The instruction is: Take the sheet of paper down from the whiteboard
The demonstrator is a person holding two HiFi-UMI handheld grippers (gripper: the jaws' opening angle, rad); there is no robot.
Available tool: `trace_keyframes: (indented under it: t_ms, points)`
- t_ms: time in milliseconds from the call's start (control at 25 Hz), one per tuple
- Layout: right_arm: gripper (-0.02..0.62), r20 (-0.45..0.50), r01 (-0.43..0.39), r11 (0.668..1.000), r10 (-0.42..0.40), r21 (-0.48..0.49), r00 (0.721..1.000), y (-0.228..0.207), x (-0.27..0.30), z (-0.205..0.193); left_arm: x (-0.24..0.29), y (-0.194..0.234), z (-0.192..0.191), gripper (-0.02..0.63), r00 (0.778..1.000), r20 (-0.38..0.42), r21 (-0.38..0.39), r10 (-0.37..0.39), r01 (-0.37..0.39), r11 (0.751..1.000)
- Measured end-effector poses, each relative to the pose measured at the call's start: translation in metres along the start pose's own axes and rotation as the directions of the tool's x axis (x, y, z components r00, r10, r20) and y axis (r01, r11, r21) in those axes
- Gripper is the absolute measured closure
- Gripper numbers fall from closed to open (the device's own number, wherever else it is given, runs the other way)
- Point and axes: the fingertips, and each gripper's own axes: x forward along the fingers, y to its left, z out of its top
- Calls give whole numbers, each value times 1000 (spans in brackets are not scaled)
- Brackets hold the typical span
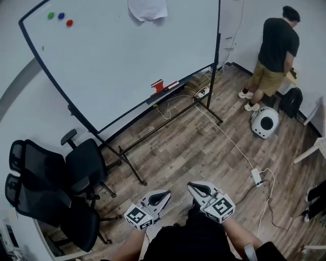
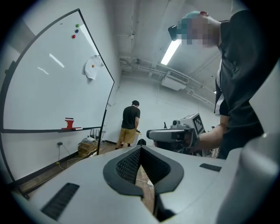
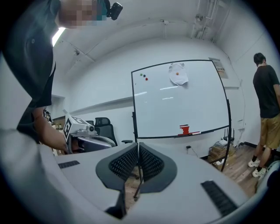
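Up on the big white whiteboard (image 1: 127, 61), the thin white paper sheet (image 1: 147, 9) looks light and floppy, best pinched by its bottom edge, while left gripper (image 1: 163, 195) and right gripper (image 1: 194, 187) are both closed and empty.

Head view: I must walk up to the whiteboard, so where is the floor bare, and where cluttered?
Bare: wood floor between the whiteboard's stand and the white cable. Crowded: office chairs at left; power strip and cable loops at right.

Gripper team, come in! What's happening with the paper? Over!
Left gripper and right gripper shut, empty. Paper on the whiteboard, up high. Cable across the floor ahead; chairs at left.
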Motion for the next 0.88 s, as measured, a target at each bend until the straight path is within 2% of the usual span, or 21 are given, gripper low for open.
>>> trace_keyframes:
  t_ms: [160,280,560,680,880]
  points:
    - [572,10,-17,1000,17,-1,1000,-46,4,11,44,27,12,595,999,-26,-4,35,-35,999]
    - [572,5,-24,1000,24,-4,1000,-81,4,19,74,38,32,595,999,-7,19,34,-33,999]
    - [572,20,-52,999,52,-4,998,-152,2,37,137,60,65,595,997,6,27,83,-83,996]
    - [572,50,-70,998,70,-6,996,-176,4,42,158,68,77,595,994,12,18,106,-106,994]
    - [572,43,-60,998,59,28,997,-206,9,38,177,78,85,595,993,13,29,117,-117,993]
